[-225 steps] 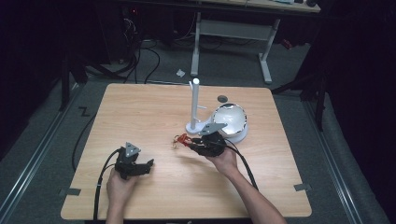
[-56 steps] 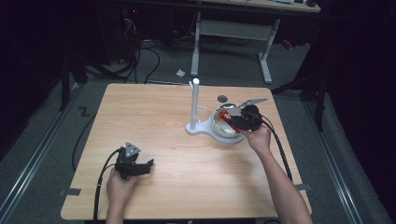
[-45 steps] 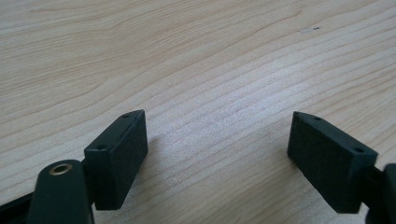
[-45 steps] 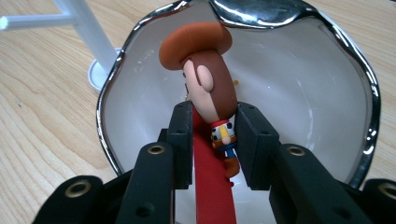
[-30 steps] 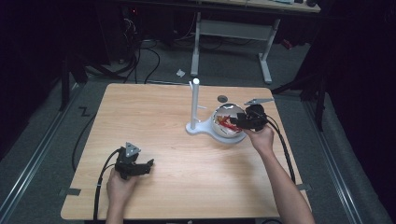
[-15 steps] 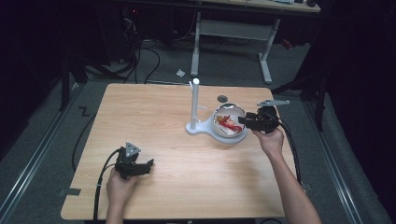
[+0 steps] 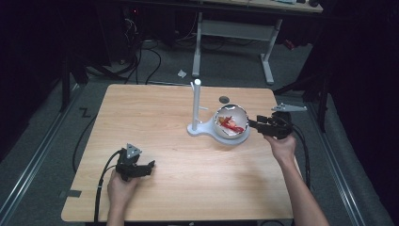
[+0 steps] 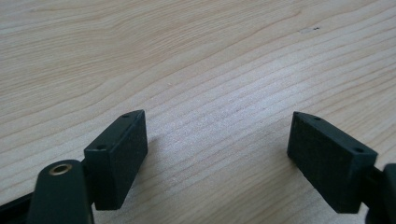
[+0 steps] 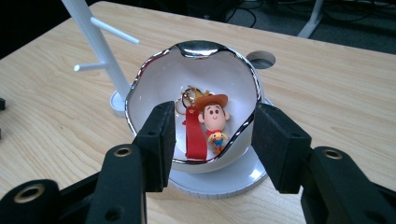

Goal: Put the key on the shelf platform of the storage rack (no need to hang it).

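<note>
Resting in the white bowl (image 9: 154, 88), cowboy keychain (image 9: 205, 123) lies delivered. Right gripper (image 9: 212, 144), jaws spread empty, backs off at 3 o'clock; left gripper (image 8: 217, 154) idles, jaws apart, on table (image 7: 155, 117).

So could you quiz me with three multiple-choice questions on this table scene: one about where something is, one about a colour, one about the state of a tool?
1. Where does the cowboy keychain lie?
A. inside the white bowl
B. hung on the white peg stand
C. flat on the table

2. What colour is the keychain's strap?
A. blue
B. red
C. green

3. How does the right gripper stand?
A. clamped on the strap
B. jaws apart with nothing between them
C. clamped on the bowl's rim

Answers:
1 A, the right gripper view shows the figure lying in the bowl.
2 B, the strap beside the figure is red.
3 B, the two pads stand apart in front of the bowl, touching nothing.
</note>
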{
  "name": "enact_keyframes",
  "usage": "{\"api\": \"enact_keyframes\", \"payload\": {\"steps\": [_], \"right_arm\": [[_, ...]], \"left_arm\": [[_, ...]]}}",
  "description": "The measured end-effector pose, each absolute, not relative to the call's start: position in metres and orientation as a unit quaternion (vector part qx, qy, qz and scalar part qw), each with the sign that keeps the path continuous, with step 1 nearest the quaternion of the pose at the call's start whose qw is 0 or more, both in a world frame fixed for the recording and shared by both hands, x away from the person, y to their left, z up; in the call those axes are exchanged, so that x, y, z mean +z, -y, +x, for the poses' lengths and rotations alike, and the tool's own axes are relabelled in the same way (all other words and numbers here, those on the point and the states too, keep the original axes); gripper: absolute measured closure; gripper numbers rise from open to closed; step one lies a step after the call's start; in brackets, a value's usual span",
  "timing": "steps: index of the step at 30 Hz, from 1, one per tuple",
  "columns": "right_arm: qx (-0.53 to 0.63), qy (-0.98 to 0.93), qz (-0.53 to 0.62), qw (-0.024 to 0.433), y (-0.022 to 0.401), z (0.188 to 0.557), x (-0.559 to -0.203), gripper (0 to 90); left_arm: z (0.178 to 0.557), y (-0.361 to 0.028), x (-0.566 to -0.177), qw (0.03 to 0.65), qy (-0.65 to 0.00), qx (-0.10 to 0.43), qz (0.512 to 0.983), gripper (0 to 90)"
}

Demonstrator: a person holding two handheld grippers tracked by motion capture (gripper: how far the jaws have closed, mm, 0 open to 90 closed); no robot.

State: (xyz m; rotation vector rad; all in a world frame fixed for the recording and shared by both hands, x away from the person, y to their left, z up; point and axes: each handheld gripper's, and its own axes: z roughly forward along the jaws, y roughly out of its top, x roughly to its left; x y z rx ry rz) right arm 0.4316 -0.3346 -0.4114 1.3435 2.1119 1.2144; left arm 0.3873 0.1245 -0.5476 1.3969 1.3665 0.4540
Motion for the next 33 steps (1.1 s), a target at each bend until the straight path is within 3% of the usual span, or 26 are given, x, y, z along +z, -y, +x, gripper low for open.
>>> {"api": "enact_keyframes", "payload": {"steps": [33], "right_arm": [[0.474, -0.710, 0.483, 0.196, 0.370, 0.367, -0.408, 50.6]], "left_arm": [[0.387, -0.124, -0.548, 0.538, -0.574, 0.191, 0.587, 20.4]]}}
